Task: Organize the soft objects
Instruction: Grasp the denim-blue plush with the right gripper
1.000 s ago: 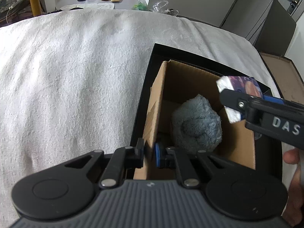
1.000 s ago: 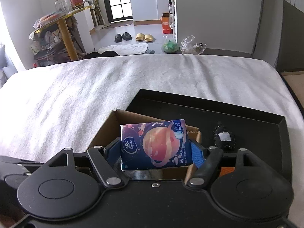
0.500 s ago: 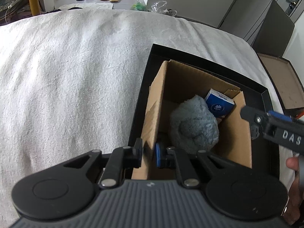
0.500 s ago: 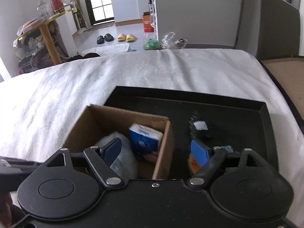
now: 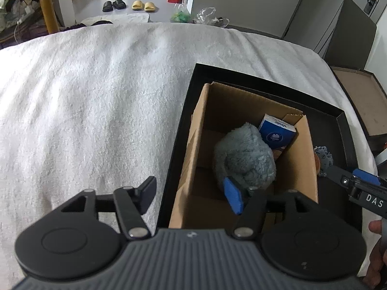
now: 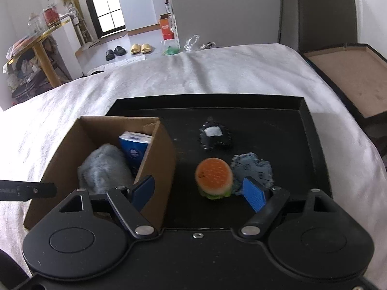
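A cardboard box (image 5: pixel 208 111) (image 6: pixel 159 154) stands in a black tray (image 5: pixel 338 125) (image 6: pixel 312 145) on a white blanket. Inside lie a grey-blue plush (image 5: pixel 244 154) (image 6: pixel 101 169) and a blue tissue pack (image 5: pixel 277 133) (image 6: pixel 134 145). My left gripper (image 5: pixel 191 193) is open, straddling the box's near left wall. My right gripper (image 6: pixel 200 191) is open and empty over the tray, just before a burger toy (image 6: pixel 214 176). A blue-grey patterned soft piece (image 6: pixel 254 169) and a black soft piece (image 6: pixel 215 136) lie beside it.
The white blanket (image 5: pixel 96 101) covers the surface all around the tray. A brown board in a dark frame (image 6: pixel 350 72) lies to the right. Shoes, bags and a yellow-legged table stand on the floor beyond.
My right gripper opened and dropped the tissue pack into the box, then swung right over the tray. My left gripper let go of the box wall and opened wide.
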Available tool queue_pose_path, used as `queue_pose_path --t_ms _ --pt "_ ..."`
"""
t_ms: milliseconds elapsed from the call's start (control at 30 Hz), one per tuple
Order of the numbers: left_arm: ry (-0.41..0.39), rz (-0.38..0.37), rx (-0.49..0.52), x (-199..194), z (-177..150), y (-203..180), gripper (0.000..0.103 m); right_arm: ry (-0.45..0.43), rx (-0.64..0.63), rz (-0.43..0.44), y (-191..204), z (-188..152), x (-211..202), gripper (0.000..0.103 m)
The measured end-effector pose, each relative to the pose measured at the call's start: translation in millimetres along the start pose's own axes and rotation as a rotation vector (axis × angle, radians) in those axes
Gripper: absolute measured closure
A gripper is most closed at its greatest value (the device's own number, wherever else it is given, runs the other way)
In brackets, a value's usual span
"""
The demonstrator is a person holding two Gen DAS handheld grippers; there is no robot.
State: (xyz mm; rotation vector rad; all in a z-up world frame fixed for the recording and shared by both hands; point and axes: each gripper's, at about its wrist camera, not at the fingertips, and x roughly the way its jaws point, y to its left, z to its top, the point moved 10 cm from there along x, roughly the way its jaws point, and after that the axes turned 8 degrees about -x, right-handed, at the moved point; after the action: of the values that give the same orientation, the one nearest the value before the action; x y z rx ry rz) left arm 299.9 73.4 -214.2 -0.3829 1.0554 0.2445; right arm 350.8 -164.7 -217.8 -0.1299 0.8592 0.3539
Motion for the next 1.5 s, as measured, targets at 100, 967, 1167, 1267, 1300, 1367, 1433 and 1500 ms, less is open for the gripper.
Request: queue_pose_path --t_ms 100,967,1167,1267,1300,1367,1433,1500 --pt "-0.011 0.022 0.008 -3 1 -3 0.036 -0.007 0.026 0.005 -12 -4 0 0.024" --pt "-0.033 0.211 0.124 13 10 -34 0.032 -0.028 0.21 0.053 -90 -28 70 0.04" --pt "-0.023 0.237 0.144 22 14 -40 0.032 -0.031 0.186 0.055 -92 -28 83 0.04" --pt "-0.014 0.249 0.148 26 16 -41 0.032 -0.045 0.147 0.042 -90 -26 87 0.04" --pt "-0.013 0.251 0.149 27 16 -41 0.032 -0.047 0.133 0.036 -89 -26 88 0.044" --pt "-0.012 0.256 0.153 29 16 -42 0.032 -0.053 0.12 0.034 -88 -25 88 0.064" --pt "-0.009 0.261 0.155 30 17 -43 0.032 -0.052 0.115 0.044 -86 -26 87 0.07" --pt "-0.007 0.261 0.153 30 17 -43 0.032 -0.051 0.12 0.055 -87 -27 85 0.075"
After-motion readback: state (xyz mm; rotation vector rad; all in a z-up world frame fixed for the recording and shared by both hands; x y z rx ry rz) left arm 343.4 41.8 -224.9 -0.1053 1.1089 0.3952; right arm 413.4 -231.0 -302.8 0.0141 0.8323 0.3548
